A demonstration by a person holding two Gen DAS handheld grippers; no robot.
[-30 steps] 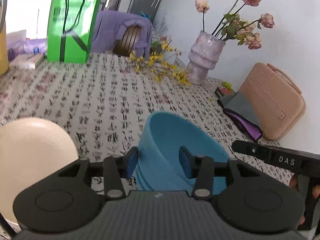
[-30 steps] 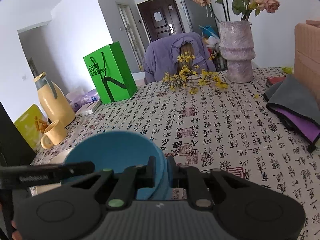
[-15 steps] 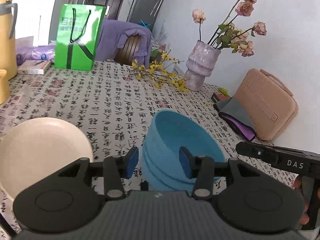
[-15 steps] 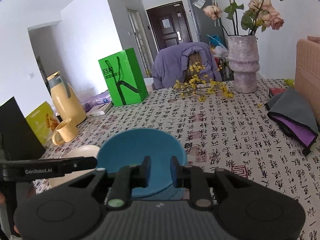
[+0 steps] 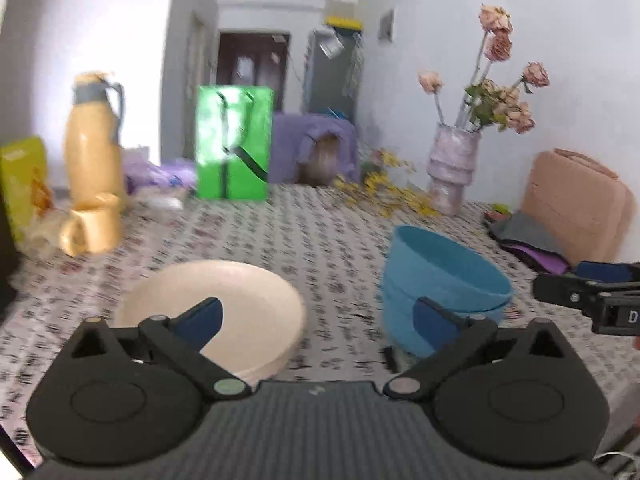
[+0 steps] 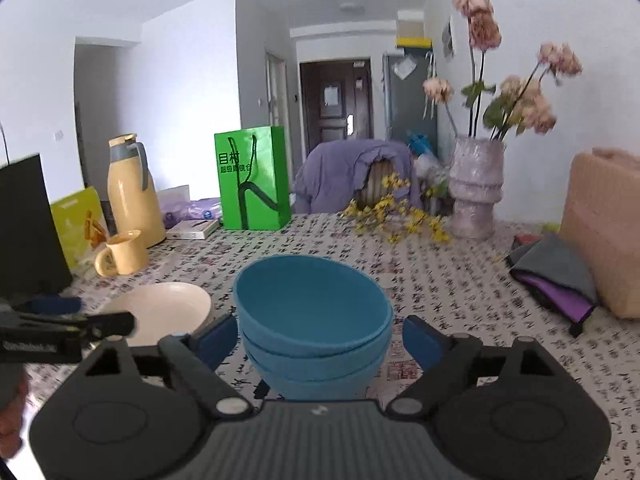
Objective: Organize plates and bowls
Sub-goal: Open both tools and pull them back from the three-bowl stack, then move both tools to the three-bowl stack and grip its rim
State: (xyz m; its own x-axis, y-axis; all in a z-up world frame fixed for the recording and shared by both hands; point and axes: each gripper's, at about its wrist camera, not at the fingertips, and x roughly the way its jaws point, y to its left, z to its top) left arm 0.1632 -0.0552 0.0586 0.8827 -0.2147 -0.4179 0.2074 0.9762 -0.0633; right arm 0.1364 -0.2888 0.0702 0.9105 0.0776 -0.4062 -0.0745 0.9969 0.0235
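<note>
A stack of blue bowls (image 6: pixel 312 320) stands on the patterned tablecloth, also in the left wrist view (image 5: pixel 440 284). A stack of cream plates (image 5: pixel 224 312) lies to its left, also in the right wrist view (image 6: pixel 164 312). My left gripper (image 5: pixel 316 320) is open and empty, above the gap between plates and bowls. My right gripper (image 6: pixel 316 340) is open and empty, its fingers spread on either side of the bowl stack without touching it.
A yellow mug (image 6: pixel 120 254), a yellow thermos (image 6: pixel 132 192) and a green bag (image 6: pixel 252 178) stand at the back left. A vase of flowers (image 6: pixel 476 188), a pink case (image 6: pixel 604 232) and folded cloths (image 6: pixel 556 276) are at the right.
Both grippers have opened, letting go of the blue bowl, and pulled back. The bowl now rests in the stack. The left view has swung left toward the plates.
</note>
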